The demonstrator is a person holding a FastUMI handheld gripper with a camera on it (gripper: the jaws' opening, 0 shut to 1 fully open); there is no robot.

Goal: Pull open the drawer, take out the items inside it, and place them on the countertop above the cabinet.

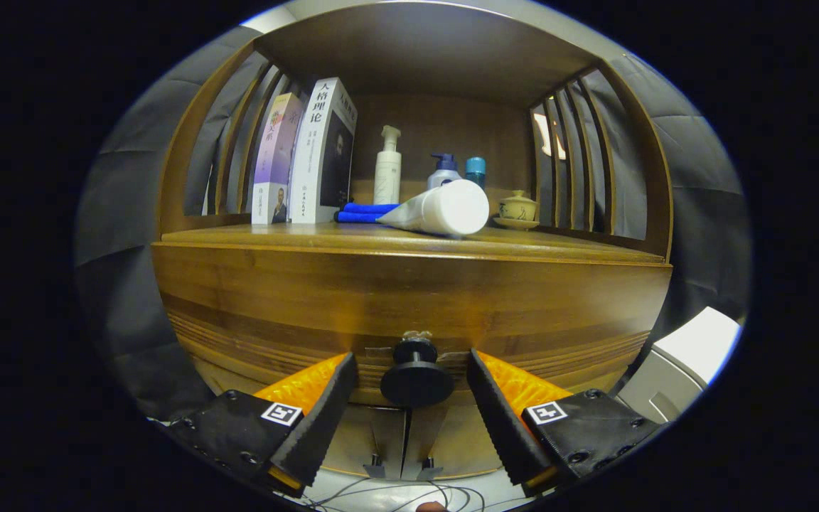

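Gripper view: the gripper (413, 387) is spread wide, its fingers (324, 405) flanking the black drawer knob (416, 373) without touching it. The drawer (409, 341) sits closed. Above the knob, a white tube (441, 208) lies on the countertop (253, 238).

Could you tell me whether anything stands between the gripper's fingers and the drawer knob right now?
Nothing visible does. The gripper is open, with the black drawer knob sitting in the gap between its two fingers, neither finger touching it yet. The drawer front behind the knob looks closed, and the space around the knob's stem is free.
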